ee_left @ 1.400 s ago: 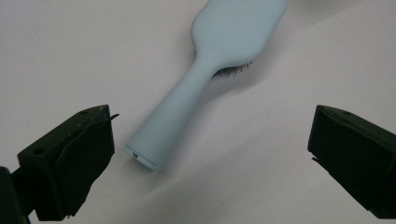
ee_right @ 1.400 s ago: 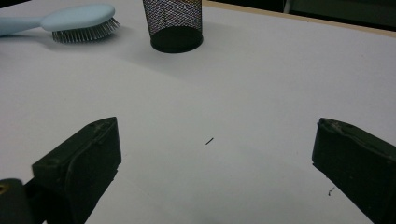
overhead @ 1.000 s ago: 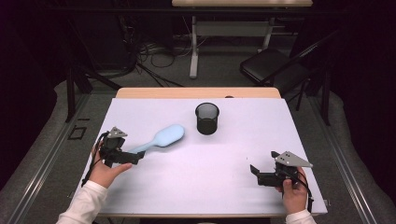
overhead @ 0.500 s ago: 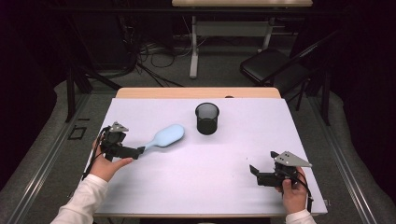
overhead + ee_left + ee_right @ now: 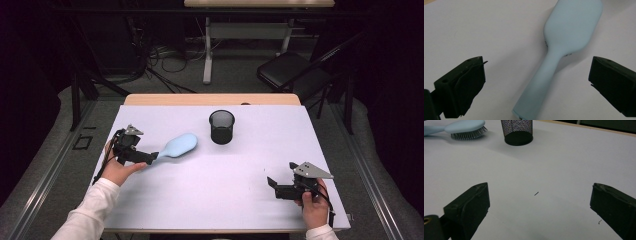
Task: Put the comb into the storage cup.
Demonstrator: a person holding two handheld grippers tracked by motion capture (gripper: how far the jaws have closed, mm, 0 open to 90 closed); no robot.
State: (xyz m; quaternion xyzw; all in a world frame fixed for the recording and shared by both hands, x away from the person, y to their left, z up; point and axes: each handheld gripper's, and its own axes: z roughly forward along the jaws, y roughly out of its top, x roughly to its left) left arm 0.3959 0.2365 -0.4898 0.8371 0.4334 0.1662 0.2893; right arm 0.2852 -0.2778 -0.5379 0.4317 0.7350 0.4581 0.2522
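With the hairbrush (image 5: 564, 50) lying bristles-down on the tabletop (image 5: 225, 190) left of the mesh cup (image 5: 221, 126), the wide-open left claw (image 5: 536, 82) should straddle the handle squarely before closing; the right claw (image 5: 539, 205) gapes empty.

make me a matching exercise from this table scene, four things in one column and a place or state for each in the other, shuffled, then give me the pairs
Things:
1. light blue plastic hairbrush
2. black wire-mesh cup
3. left gripper
4. right gripper

Places or states:
A. open above bare white tabletop, near the table's front right corner
B. standing upright near the table's far edge
C. lying bristles down, left of centre
D. open, one jaw on each side of a pale handle

Pairs: 1-C, 2-B, 3-D, 4-A
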